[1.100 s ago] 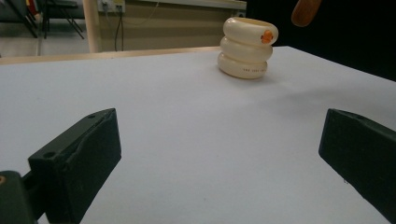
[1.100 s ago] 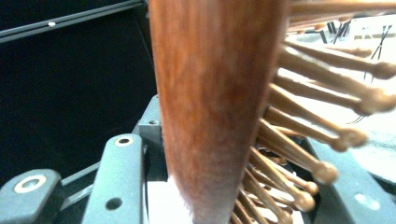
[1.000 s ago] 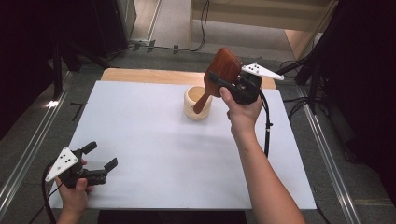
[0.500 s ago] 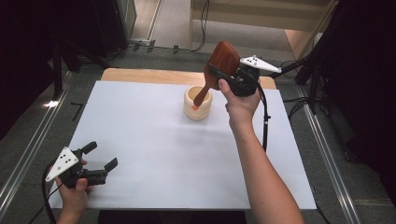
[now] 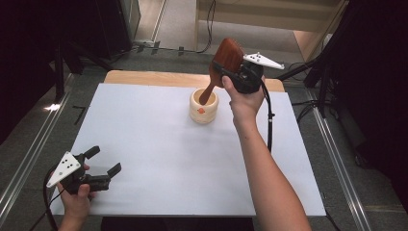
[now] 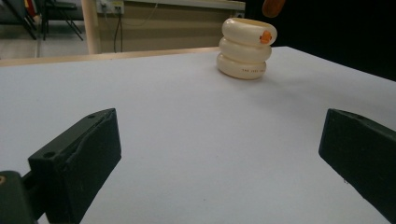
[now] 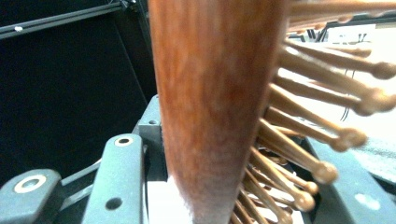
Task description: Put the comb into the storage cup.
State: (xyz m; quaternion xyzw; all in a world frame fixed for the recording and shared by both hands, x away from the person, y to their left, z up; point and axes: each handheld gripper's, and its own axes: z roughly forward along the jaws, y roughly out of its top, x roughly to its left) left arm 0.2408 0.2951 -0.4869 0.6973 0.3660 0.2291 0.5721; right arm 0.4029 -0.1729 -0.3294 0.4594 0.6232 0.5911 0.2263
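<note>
White sheeting covered the worktop [image 5: 159, 144], bare in front and to the left. Near its far edge stood a cream cup [image 5: 203, 107]. The right hand-held gripper [image 5: 230, 73] pinched a wooden hairbrush [image 5: 226, 60], handle tip inside the cup. The left hand-held gripper [image 5: 105, 161] rested spread, near corner.

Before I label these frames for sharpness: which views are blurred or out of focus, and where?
Right gripper view: the wooden hairbrush sits so close that its back and pins are soft. Left gripper view: the near jaws are slightly soft, the cream cup fairly crisp. High view: evenly lit and sharp, with dark surroundings beyond the white table.
</note>
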